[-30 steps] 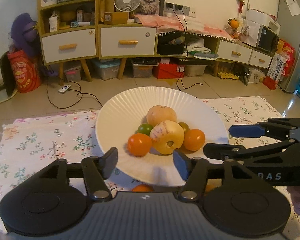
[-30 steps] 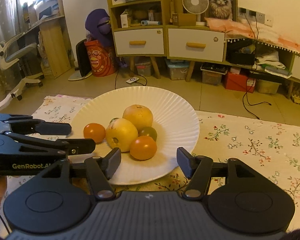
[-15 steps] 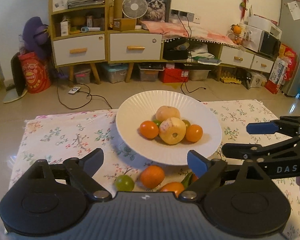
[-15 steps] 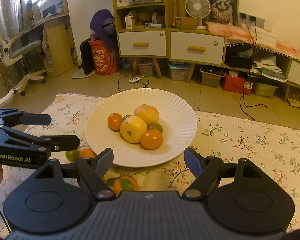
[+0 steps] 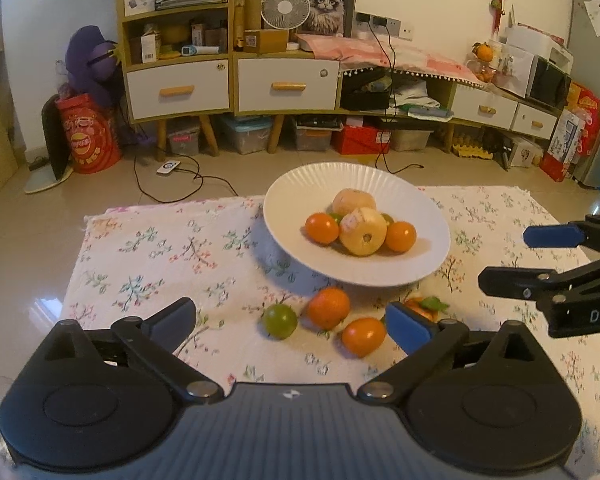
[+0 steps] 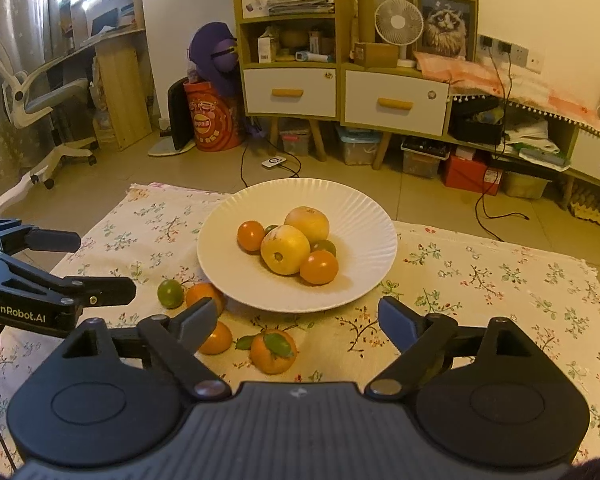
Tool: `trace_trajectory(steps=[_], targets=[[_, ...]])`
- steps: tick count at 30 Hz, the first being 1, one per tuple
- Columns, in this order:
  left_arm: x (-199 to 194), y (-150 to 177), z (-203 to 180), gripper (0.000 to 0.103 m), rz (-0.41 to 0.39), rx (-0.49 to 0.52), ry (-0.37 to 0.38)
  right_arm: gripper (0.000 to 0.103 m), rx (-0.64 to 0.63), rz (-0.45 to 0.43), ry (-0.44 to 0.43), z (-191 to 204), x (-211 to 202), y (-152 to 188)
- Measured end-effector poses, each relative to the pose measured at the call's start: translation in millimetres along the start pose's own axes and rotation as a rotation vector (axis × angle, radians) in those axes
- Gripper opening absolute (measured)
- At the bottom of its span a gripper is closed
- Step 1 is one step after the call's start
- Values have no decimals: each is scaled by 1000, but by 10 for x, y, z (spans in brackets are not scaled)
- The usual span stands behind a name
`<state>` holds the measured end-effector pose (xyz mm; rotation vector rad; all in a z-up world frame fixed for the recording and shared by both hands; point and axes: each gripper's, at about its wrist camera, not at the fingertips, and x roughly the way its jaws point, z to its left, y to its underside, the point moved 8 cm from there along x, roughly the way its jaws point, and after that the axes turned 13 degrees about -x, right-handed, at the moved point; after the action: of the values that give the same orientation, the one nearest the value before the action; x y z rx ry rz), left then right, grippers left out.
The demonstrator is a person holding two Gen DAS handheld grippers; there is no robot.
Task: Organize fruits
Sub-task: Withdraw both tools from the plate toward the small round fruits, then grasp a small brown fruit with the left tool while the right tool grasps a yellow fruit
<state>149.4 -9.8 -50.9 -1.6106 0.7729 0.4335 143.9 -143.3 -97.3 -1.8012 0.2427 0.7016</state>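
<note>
A white ribbed plate (image 5: 432, 216) (image 6: 364, 216) sits on the floral cloth and holds two yellow apples (image 5: 363, 231) (image 6: 285, 249), two oranges and small green fruits. In front of the plate lie a green lime (image 5: 280, 321) (image 6: 169, 293), two oranges (image 5: 329, 307) (image 5: 363, 336) and a leafy tangerine (image 6: 273, 351). My left gripper (image 5: 290, 322) hangs above these loose fruits, its jaws opening wide with nothing pressed between them. My right gripper (image 6: 296, 322) hovers over the plate's near edge, jaws opening too and gripping nothing. Each gripper shows at the side of the other's view.
The floral cloth (image 5: 152, 248) covers a low surface on a tiled floor. Behind stand wooden cabinets with white drawers (image 5: 232, 84), a fan, storage boxes and cables. An office chair (image 6: 32, 96) stands at the far left in the right wrist view.
Both grippers have drawn back and up from the plate while their jaws spread. The loose fruits in front of the plate have come into view.
</note>
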Motion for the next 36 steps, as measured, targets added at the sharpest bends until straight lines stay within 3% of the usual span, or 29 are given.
trace_trajectory(steps=[9, 13, 26, 36], targets=[[-159, 339, 139, 87, 39, 0, 25, 94, -31, 12, -41, 206, -137, 225], [-197, 560, 205, 87, 72, -16, 52, 94, -98, 49, -65, 376, -187, 424], [-329, 1073, 285, 87, 72, 59, 76, 94, -197, 95, -152, 754, -362, 849], [-294, 1270, 307, 83, 79, 91, 90, 91, -236, 136, -223, 981, -372, 1110]])
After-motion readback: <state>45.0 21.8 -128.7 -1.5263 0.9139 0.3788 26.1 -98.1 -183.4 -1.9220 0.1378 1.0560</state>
